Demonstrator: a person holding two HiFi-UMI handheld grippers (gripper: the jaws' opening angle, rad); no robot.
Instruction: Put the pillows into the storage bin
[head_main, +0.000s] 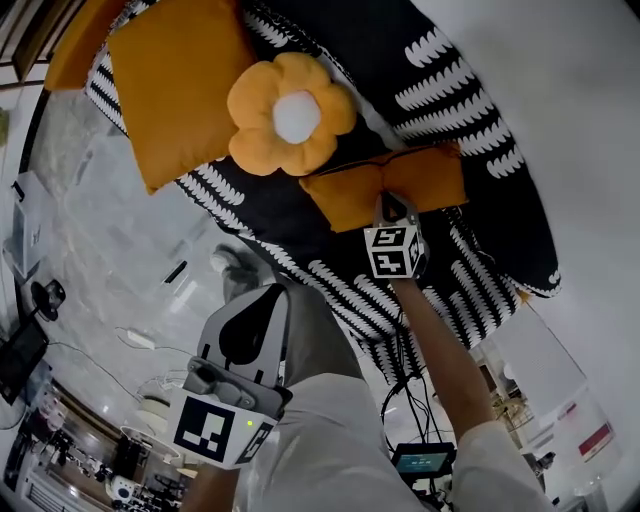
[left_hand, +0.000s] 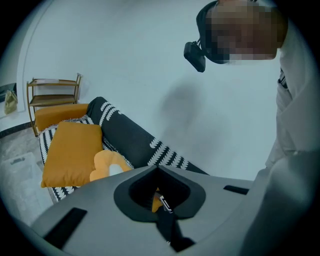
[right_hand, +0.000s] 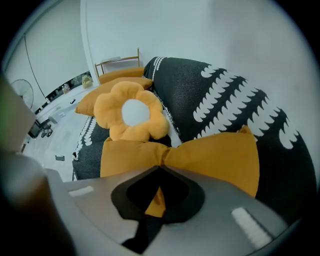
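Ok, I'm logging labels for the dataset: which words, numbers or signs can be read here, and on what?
Nothing readable.
Right gripper, cube: square markers only, no letters.
Left gripper, cube: the same.
Small screen: lit, too small to read.
Red label: blurred, unreadable.
Orange pillow: no tag showing.

A small orange pillow (head_main: 340, 198) lay on the black-and-white sofa (head_main: 480, 120), pinched at its middle. Just beside it sat a flower-shaped pillow (head_main: 290, 113), orange with a white centre, and a large orange pillow (head_main: 175, 85).
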